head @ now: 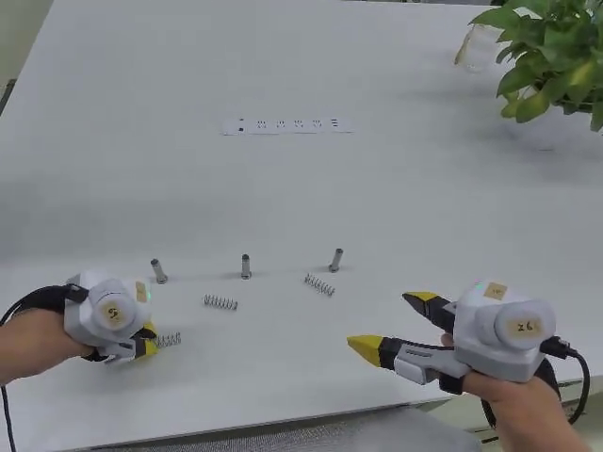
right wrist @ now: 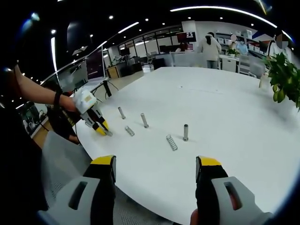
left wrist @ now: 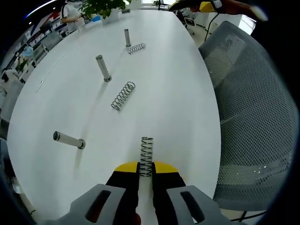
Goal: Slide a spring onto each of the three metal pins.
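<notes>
yellow-tipped left gripper point(left wrist: 146, 166) around spring point(left wrist: 146, 147)

A big white table point(head: 424, 188) held a power strip point(head: 287, 124) and a green plant point(head: 551, 52), a grey mesh chair point(left wrist: 248, 117) stood beside it, and long lights point(right wrist: 220, 8) shone overhead while a person point(right wrist: 209, 47) stood far off.

Across table point(head: 405, 188), left to right, upright in a row: left pin point(head: 158, 271), middle pin point(head: 245, 266), right pin point(head: 335, 260); just before right pin, first spring point(head: 319, 284); before gap between left pin and middle pin, second spring point(head: 220, 302); nearer, far left, third spring point(head: 169, 340) between jaws of left gripper point(head: 149, 343); right gripper point(head: 386, 322) near right, well apart from pins; power strip point(head: 287, 125) well behind row; plant point(head: 551, 52) far right, behind.
</notes>
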The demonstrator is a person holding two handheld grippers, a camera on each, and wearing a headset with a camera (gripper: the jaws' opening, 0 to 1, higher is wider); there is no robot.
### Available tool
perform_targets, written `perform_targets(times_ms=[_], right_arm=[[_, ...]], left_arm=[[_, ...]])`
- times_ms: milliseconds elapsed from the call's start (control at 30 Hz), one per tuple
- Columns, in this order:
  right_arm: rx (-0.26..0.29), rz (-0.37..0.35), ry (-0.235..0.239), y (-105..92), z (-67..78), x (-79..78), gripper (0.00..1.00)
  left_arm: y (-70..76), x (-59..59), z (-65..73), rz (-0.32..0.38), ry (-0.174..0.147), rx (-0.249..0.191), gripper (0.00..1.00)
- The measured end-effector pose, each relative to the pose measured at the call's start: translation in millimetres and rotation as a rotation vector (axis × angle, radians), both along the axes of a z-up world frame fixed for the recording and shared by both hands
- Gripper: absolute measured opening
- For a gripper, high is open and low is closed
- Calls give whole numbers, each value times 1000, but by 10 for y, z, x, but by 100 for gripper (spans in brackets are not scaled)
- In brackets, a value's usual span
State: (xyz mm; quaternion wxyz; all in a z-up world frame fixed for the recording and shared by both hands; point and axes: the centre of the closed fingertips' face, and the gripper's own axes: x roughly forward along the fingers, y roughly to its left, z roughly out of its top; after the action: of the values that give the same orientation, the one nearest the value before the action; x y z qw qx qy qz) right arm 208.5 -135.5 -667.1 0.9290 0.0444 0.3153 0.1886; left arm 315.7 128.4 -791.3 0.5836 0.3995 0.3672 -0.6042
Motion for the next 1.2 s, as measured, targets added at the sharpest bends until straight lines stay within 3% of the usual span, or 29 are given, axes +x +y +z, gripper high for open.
perform_targets(times_ms=[167, 467, 733, 867, 1000, 1200], right_arm=[[-3, 1, 7, -7, -49, -61, 68], [4, 2, 11, 10, -74, -111, 68], [9, 26, 2, 49, -48, -77, 66], [12, 42, 1, 91, -40, -63, 66], [19, 59, -1, 144, -37, -46, 65], [32, 96, 0, 236, -26, -35, 64]], left_arm=[[-36, -106, 49, 39, 23, -26, 2], [-68, -206, 190, 99, 15, -73, 2], [-114, -256, 292, 137, -3, -129, 2], [-99, -270, 315, 152, -27, -127, 2], [-135, -297, 393, 183, -20, -166, 2], [-215, -358, 482, 172, -48, -186, 2]])
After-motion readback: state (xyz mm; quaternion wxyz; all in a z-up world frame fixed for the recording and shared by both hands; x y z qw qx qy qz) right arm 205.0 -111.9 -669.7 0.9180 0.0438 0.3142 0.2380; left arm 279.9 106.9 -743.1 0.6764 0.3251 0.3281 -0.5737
